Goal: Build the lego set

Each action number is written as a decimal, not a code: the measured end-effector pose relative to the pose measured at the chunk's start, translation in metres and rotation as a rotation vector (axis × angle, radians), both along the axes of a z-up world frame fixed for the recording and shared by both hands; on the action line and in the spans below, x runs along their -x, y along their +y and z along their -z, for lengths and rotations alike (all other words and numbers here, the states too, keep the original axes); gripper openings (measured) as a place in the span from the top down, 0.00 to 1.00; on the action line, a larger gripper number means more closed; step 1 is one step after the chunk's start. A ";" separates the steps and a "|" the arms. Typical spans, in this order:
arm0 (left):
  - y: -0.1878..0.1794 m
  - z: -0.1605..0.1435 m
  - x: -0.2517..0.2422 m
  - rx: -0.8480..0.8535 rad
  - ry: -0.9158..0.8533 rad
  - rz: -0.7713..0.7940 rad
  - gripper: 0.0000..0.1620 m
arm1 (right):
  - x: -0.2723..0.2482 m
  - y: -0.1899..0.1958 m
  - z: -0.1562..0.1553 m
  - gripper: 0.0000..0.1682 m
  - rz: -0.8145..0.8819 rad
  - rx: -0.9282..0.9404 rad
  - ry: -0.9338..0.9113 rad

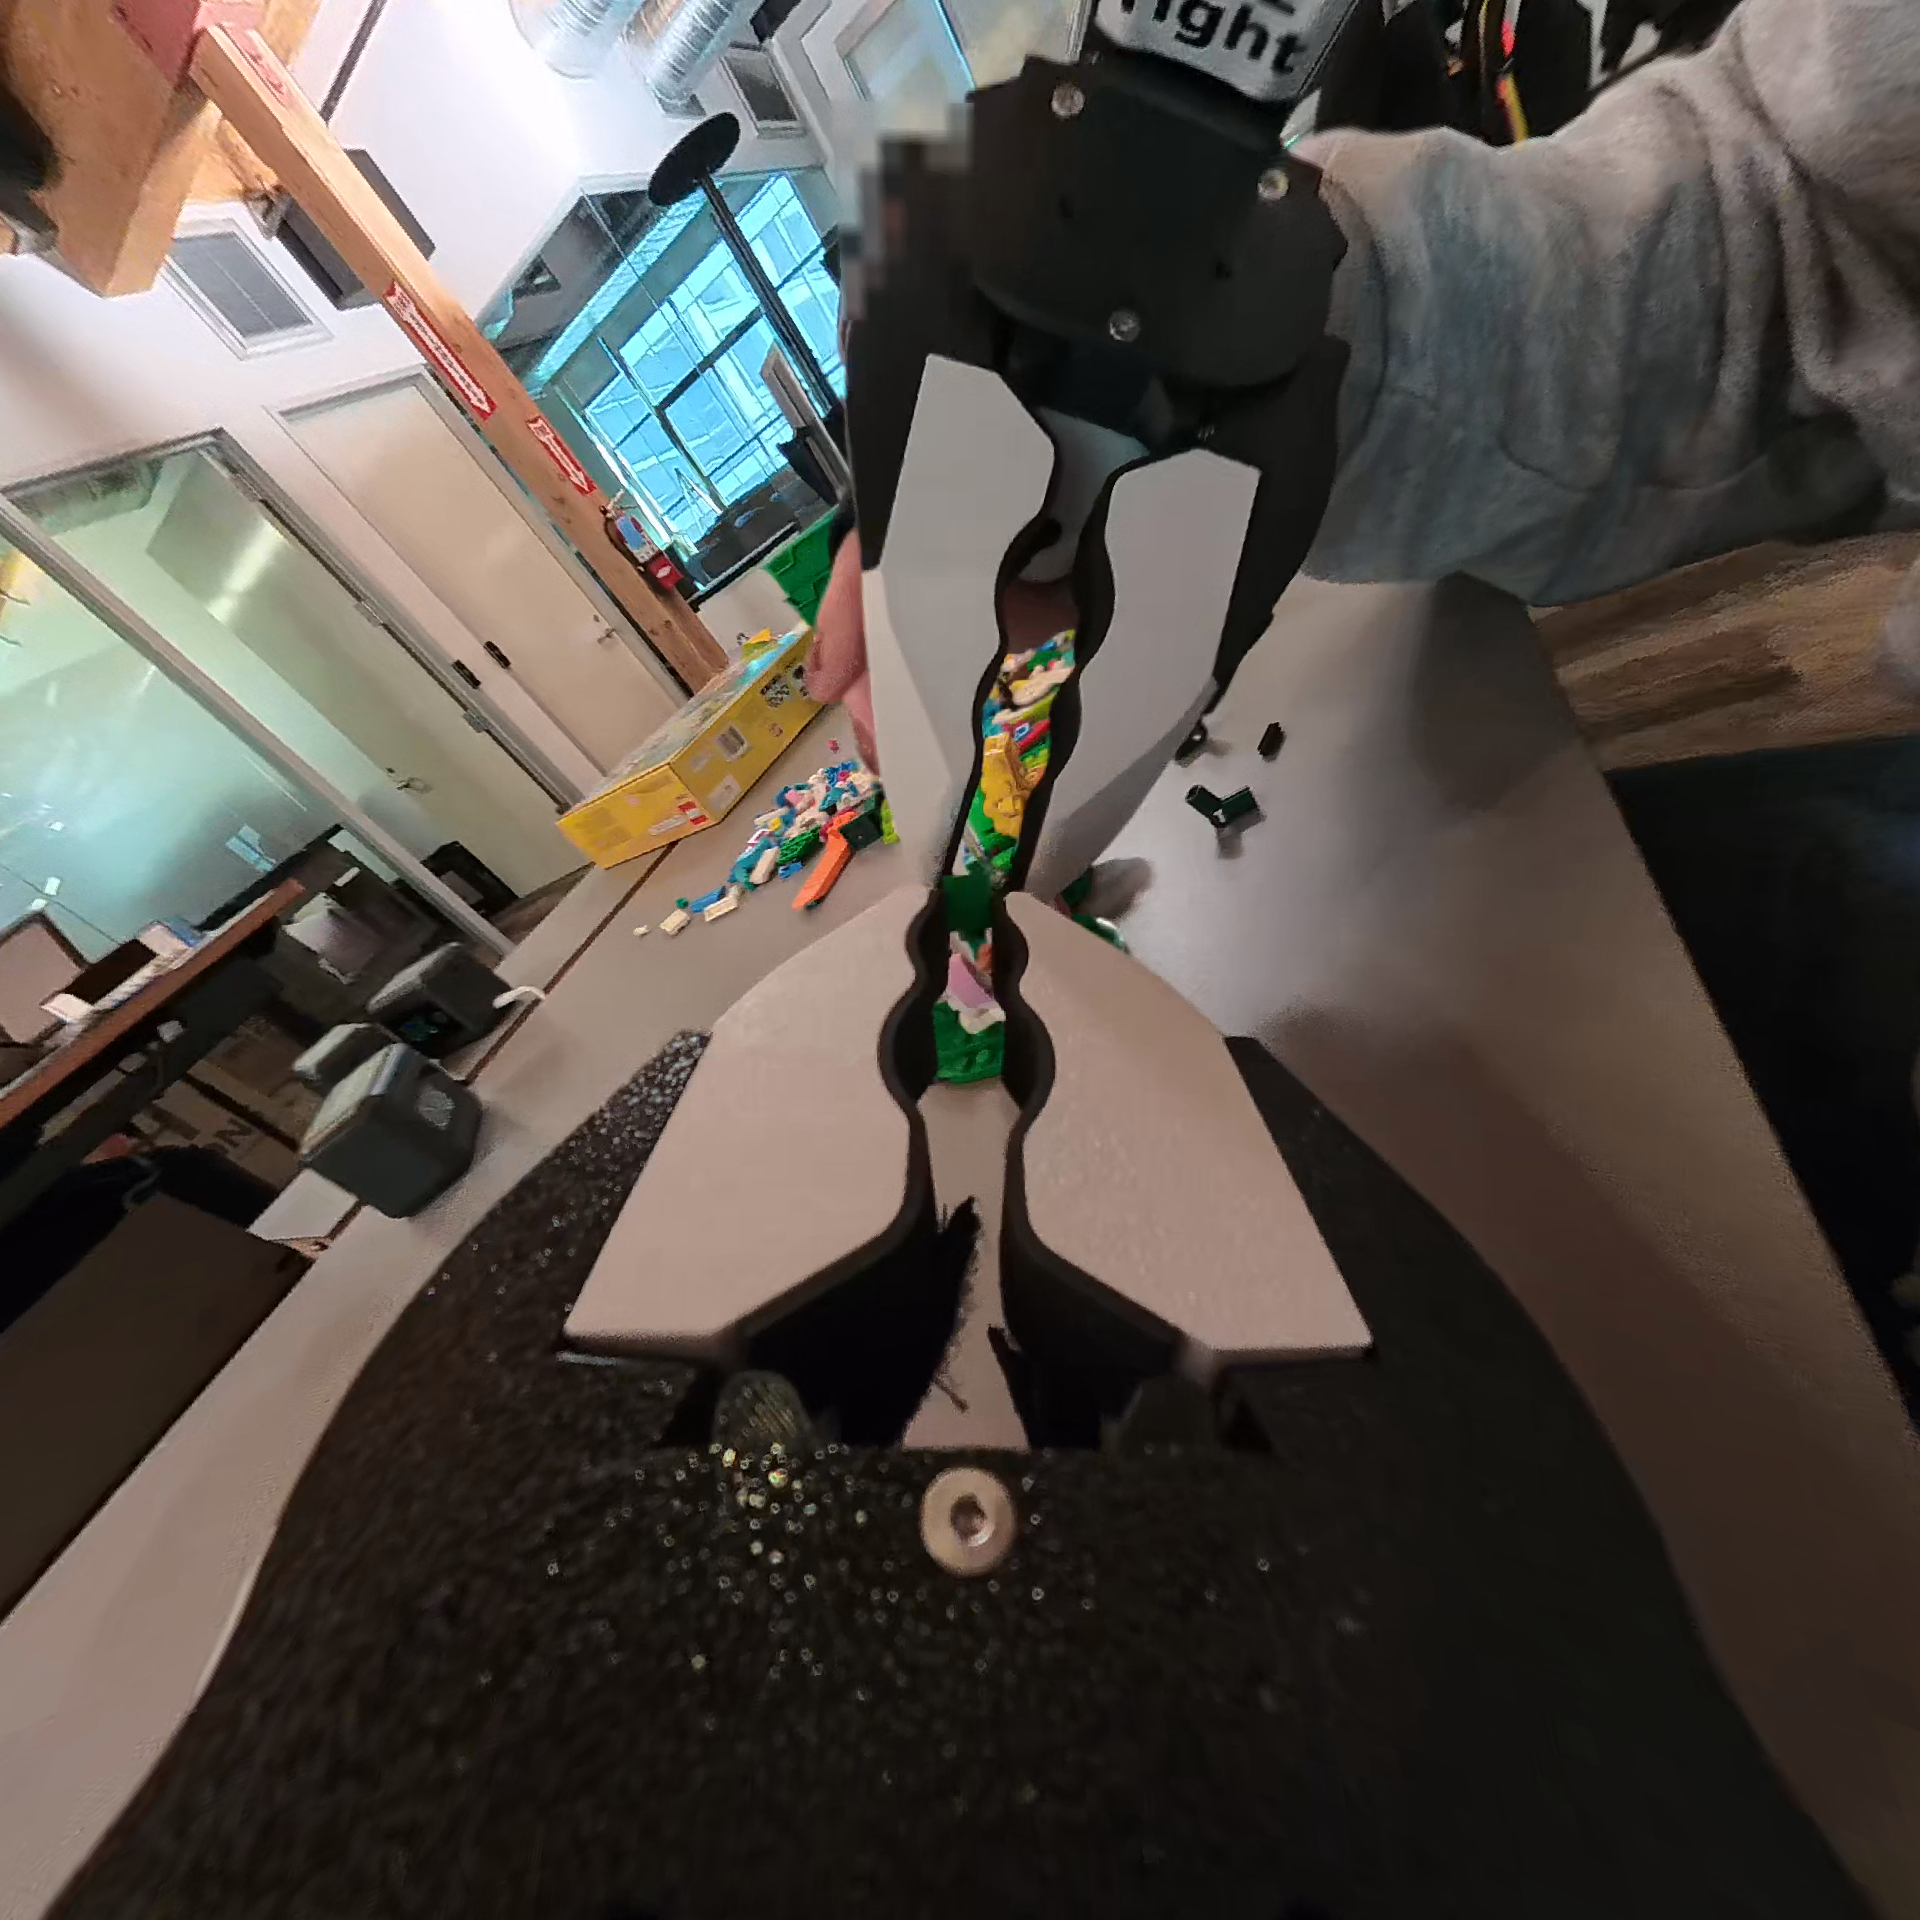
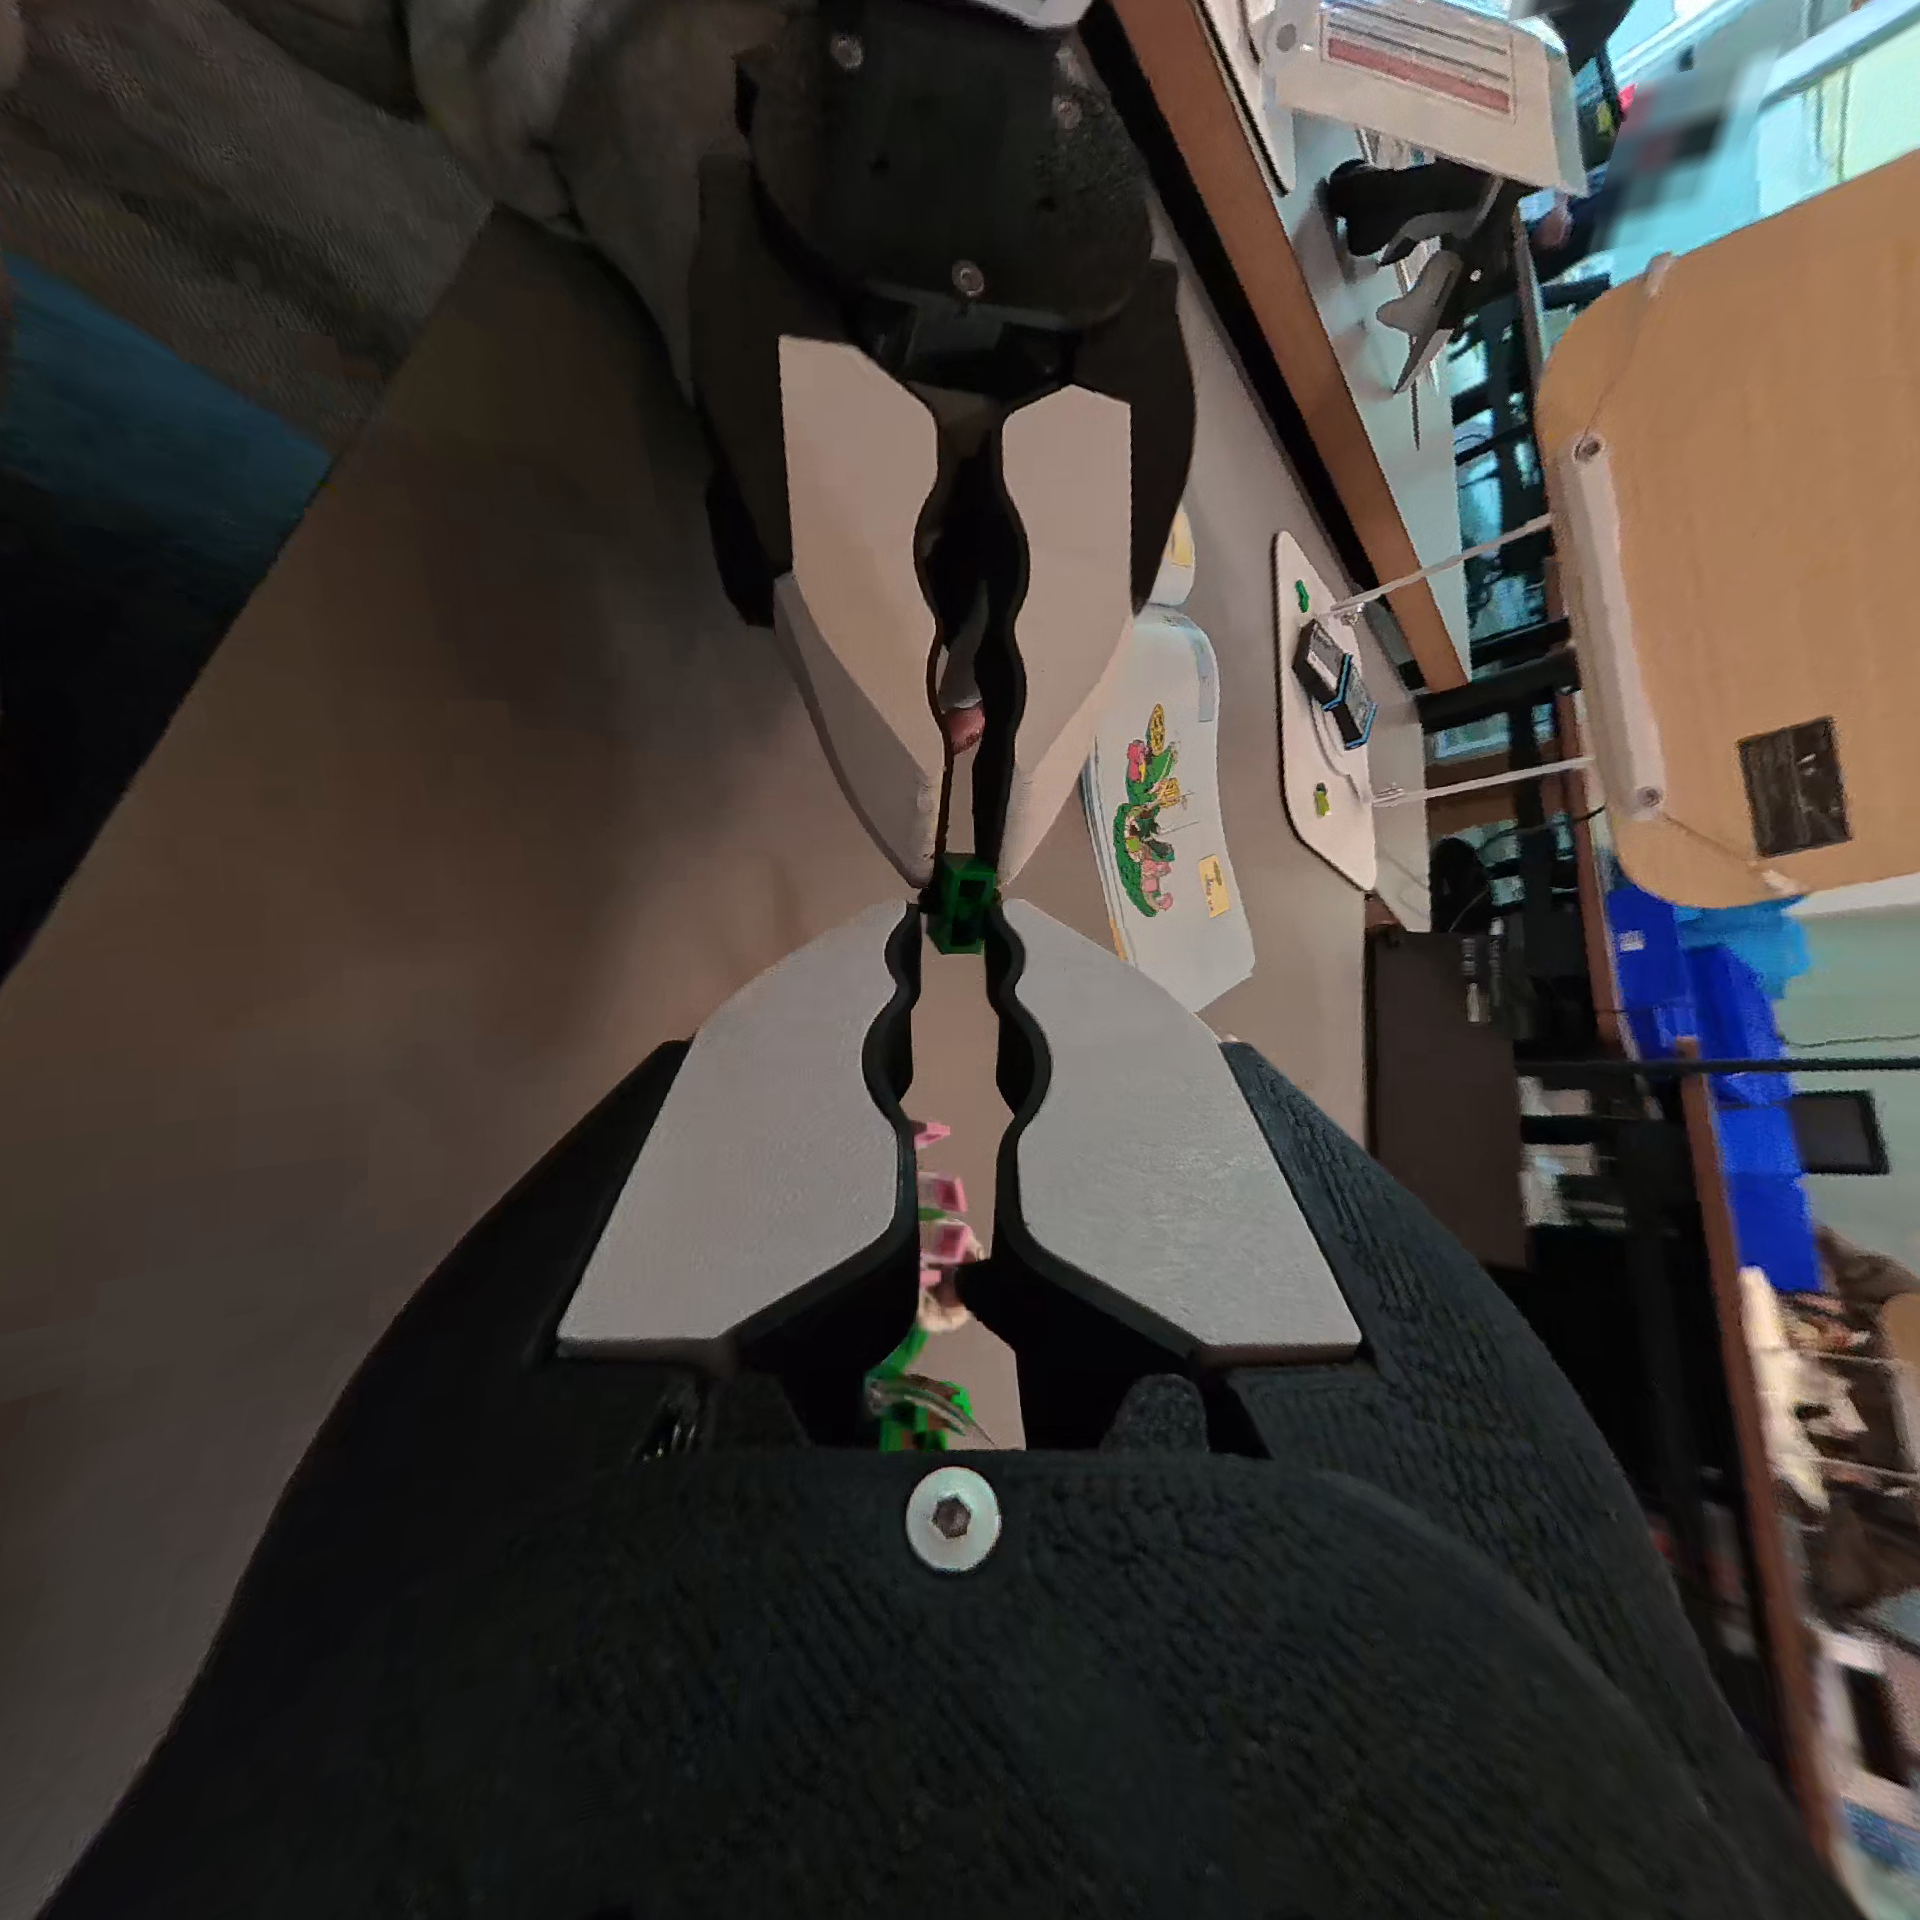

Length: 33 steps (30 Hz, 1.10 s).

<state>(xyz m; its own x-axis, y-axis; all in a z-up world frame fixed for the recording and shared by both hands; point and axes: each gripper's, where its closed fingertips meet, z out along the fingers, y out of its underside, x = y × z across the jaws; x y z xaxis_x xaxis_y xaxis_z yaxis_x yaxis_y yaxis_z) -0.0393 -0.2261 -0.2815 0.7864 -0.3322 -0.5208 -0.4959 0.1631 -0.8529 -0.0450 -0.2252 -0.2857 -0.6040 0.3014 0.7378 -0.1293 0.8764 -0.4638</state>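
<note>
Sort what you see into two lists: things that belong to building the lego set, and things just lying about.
Belongs to the job:
- small green brick between both grippers' tips
- loose brick pile
- yellow box
- instruction booklet

Lying about:
- black clips
- blue bins

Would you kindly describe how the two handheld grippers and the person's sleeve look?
Both grippers, left and right, share one design: rough-textured black printed bodies with a silver hex screw, and flat pale grey fingers whose black inner edges are wavy. The right one carries a white label. The sleeve is light grey fleece.
</note>
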 end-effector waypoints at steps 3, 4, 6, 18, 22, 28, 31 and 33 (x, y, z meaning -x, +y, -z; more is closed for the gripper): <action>-0.003 -0.004 -0.003 0.013 -0.057 0.061 0.96 | -0.002 -0.003 -0.002 0.89 0.007 0.122 -0.079; -0.003 -0.003 -0.004 0.022 -0.068 0.077 0.96 | -0.002 -0.003 -0.001 0.88 0.011 0.151 -0.108; -0.003 -0.001 -0.007 0.033 -0.058 0.094 0.96 | -0.003 -0.004 -0.001 0.88 0.008 0.198 -0.140; -0.002 -0.005 -0.005 0.047 -0.153 0.114 0.96 | -0.001 -0.006 -0.005 0.93 0.036 0.307 -0.207; 0.000 -0.005 -0.002 0.039 -0.138 0.085 0.96 | 0.002 -0.004 -0.003 0.94 0.075 0.308 -0.224; 0.001 -0.005 0.001 0.035 -0.129 0.068 0.96 | 0.005 -0.003 -0.002 0.94 0.104 0.325 -0.228; 0.001 -0.007 0.003 0.020 -0.129 0.052 0.96 | 0.007 -0.002 -0.005 0.94 0.115 0.346 -0.218; 0.001 -0.007 0.004 0.016 -0.122 0.042 0.96 | 0.008 -0.002 -0.005 0.94 0.122 0.362 -0.220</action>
<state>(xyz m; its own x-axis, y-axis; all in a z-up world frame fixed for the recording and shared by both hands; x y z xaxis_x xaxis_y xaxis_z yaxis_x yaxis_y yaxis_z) -0.0429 -0.2246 -0.2742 0.8288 -0.3738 -0.4163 -0.3813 0.1671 -0.9092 -0.0530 -0.2268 -0.2803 -0.6790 0.5957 0.4290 0.1016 0.6550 -0.7488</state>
